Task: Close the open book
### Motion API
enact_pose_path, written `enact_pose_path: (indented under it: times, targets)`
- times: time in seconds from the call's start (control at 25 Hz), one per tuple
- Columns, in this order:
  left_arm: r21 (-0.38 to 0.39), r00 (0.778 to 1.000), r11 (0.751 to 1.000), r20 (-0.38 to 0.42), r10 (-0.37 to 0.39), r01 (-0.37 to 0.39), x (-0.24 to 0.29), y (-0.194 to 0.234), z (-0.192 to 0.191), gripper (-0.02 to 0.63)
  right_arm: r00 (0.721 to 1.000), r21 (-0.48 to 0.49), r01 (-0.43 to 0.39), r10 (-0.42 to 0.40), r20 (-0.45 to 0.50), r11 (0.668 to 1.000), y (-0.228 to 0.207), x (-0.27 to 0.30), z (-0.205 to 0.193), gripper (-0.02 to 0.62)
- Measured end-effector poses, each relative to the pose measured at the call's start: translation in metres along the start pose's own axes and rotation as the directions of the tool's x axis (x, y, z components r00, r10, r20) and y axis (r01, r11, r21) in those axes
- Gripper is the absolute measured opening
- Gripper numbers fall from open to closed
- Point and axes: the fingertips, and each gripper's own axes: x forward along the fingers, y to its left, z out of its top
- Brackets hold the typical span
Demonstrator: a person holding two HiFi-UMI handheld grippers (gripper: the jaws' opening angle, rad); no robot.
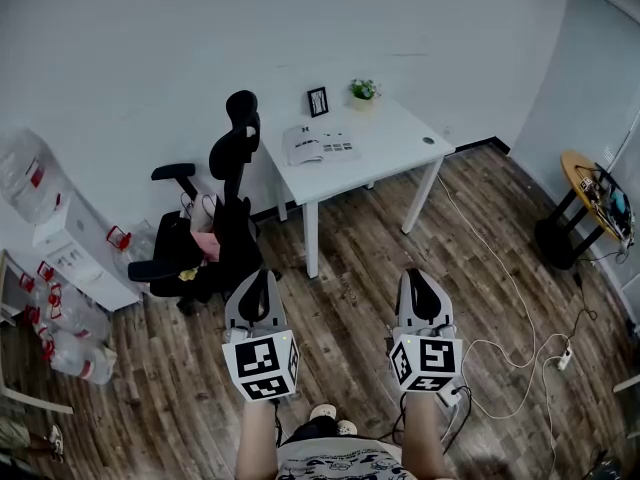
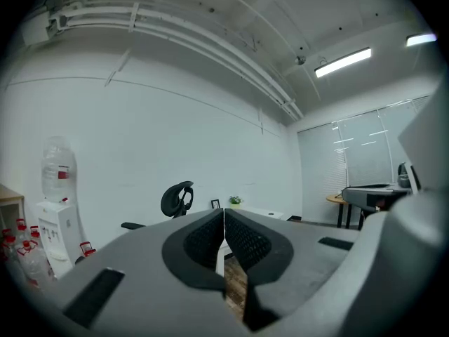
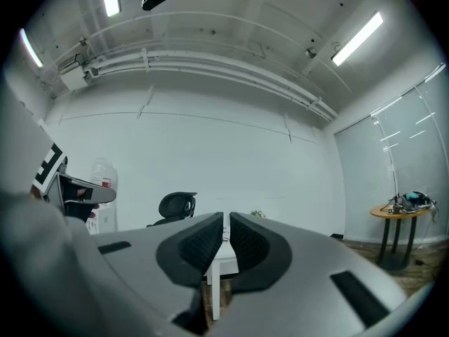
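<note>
An open book point(image 1: 320, 145) lies flat on the near left part of a white desk point(image 1: 390, 153) by the far wall. Both grippers are held low over the wooden floor, well short of the desk and pointing level toward it. My left gripper point(image 1: 258, 290) is shut with nothing between its jaws, and its pads point(image 2: 210, 239) meet in the left gripper view. My right gripper point(image 1: 423, 290) is shut and empty too, its pads point(image 3: 245, 244) nearly touching. The desk's top shows faintly beyond both pairs of jaws.
A small picture frame point(image 1: 317, 101) and a potted plant point(image 1: 362, 90) stand at the desk's back edge. A black office chair point(image 1: 215, 218) sits left of the desk. Water bottles point(image 1: 50, 318) crowd the left side. A round side table point(image 1: 592, 198) stands at right; a white cable point(image 1: 520, 368) trails across the floor.
</note>
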Motion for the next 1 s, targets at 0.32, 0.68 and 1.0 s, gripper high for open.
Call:
enact_pose_path:
  times: [0.32, 0.68, 1.0]
  targets:
    - [0.001, 1.000, 1.000, 0.004, -0.023, 0.023, 0.018, 0.007, -0.002, 0.023, 1.000, -0.012, -0.005, 0.005, 0.009, 1.000, 0.011, 0.018, -0.001, 0.051]
    - [0.002, 0.999, 0.999, -0.007, -0.039, 0.039, 0.030, 0.022, -0.012, 0.023, 1.000, -0.004, 0.007, -0.007, 0.001, 1.000, 0.025, 0.030, -0.009, 0.055]
    - [-0.005, 0.999, 0.999, -0.023, -0.038, 0.038, 0.043, 0.029, -0.019, 0.023, 0.999, -0.016, -0.018, 0.018, -0.031, 1.000, 0.035, 0.044, -0.019, 0.101]
